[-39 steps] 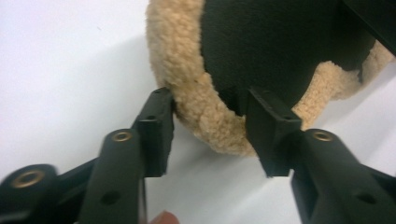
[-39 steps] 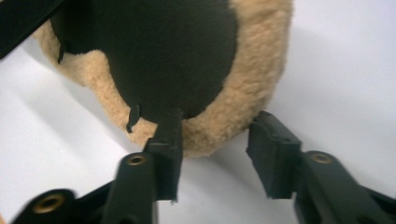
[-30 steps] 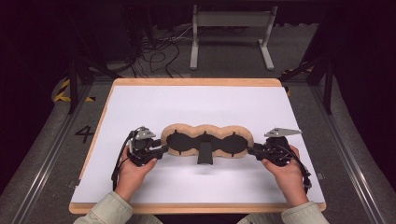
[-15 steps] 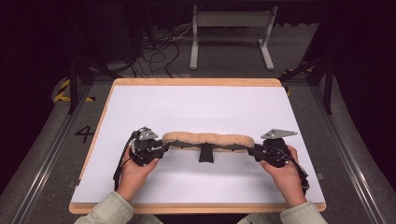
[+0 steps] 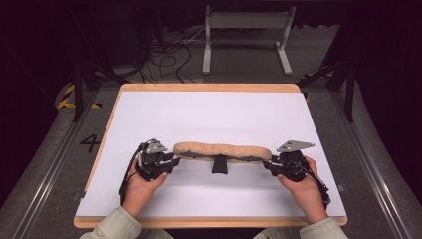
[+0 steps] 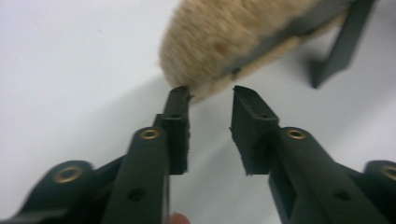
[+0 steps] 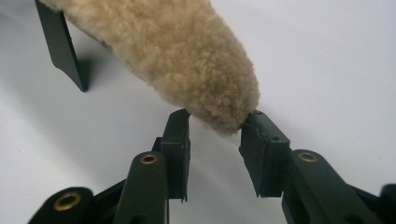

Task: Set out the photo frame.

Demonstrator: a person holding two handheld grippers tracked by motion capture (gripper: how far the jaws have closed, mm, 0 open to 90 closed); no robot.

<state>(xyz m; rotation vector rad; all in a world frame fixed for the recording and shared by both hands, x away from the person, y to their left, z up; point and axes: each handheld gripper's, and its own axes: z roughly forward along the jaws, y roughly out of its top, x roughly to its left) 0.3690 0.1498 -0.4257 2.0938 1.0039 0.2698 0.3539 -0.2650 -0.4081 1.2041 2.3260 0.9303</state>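
A long tan fleece pad [image 5: 221, 150] hangs level just above the white sheet [image 5: 209, 114], woolly side up, with a black tab [image 5: 219, 166] pointing down from its middle. My left gripper [image 5: 174, 158] pinches its left end and my right gripper [image 5: 268, 163] its right end. In the left gripper view the pad [image 6: 233, 42] ends at the tips of the gripper [image 6: 210, 93], with a dark underside and the tab [image 6: 341, 42] beyond. In the right gripper view the rounded fleece end [image 7: 177, 51] sits between the tips of the gripper [image 7: 219, 119]; the tab [image 7: 60, 46] is at upper left.
The sheet lies on a wooden board [image 5: 209, 87] on a dark floor. Behind the board stand a grey metal frame [image 5: 246, 35] and loose cables [image 5: 169, 55]. A painted 4 [image 5: 90, 143] and yellow-black tape [image 5: 67, 99] mark the floor at left.
The pad has been rolled about its long axis: a second ago its black inner face showed, now only the fleece edge faces up. Both hands stayed at its ends.
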